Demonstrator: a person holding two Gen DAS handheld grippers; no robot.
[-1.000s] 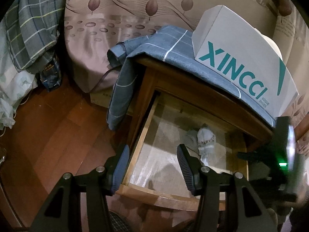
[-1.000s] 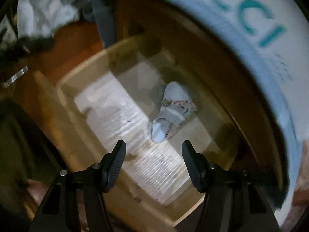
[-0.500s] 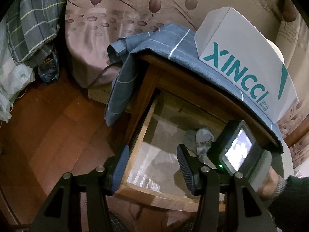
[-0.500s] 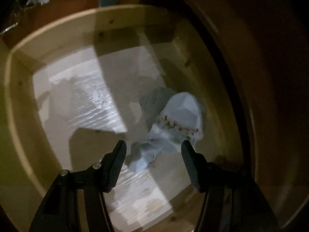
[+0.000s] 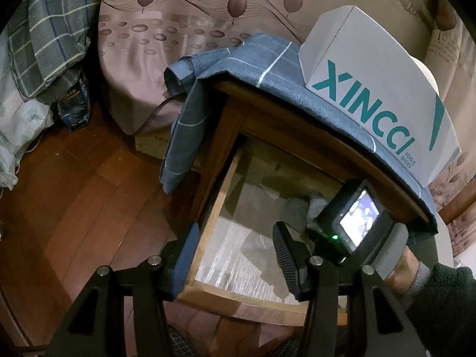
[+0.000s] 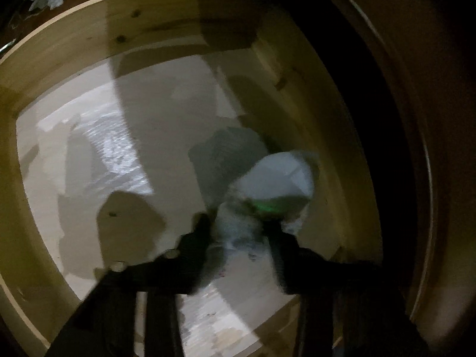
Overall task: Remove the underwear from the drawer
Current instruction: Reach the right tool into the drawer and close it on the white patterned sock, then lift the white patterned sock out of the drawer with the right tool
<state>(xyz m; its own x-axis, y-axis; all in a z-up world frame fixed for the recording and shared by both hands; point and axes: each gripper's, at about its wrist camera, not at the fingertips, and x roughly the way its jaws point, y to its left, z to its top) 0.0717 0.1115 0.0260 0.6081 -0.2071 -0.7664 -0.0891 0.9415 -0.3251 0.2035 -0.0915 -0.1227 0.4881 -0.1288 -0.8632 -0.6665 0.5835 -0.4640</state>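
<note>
The wooden drawer [image 5: 216,205] stands pulled out of a nightstand, lined with pale paper. In the right wrist view a small bundle of white and grey underwear [image 6: 279,175] lies near the drawer's right wall [image 6: 300,95]. My right gripper [image 6: 239,233] is down inside the drawer with its jaws closing, and the bundle's lower end is pinched between the fingers. The picture there is blurred. In the left wrist view the right gripper's camera body [image 5: 354,223] hides most of the underwear [image 5: 297,206]. My left gripper [image 5: 235,232] hangs open over the drawer's front left corner, holding nothing.
A white shoe box [image 5: 372,89] sits on a blue checked cloth [image 5: 267,68] draped over the nightstand top. A bed with a leaf-print cover [image 5: 178,29] is behind. Wooden floor [image 5: 74,193] lies left of the drawer. A person's hand and dark sleeve [image 5: 431,276] are at right.
My right gripper came down into the drawer onto the underwear, and its fingers drew together around the bundle's lower end. The left gripper stayed where it was.
</note>
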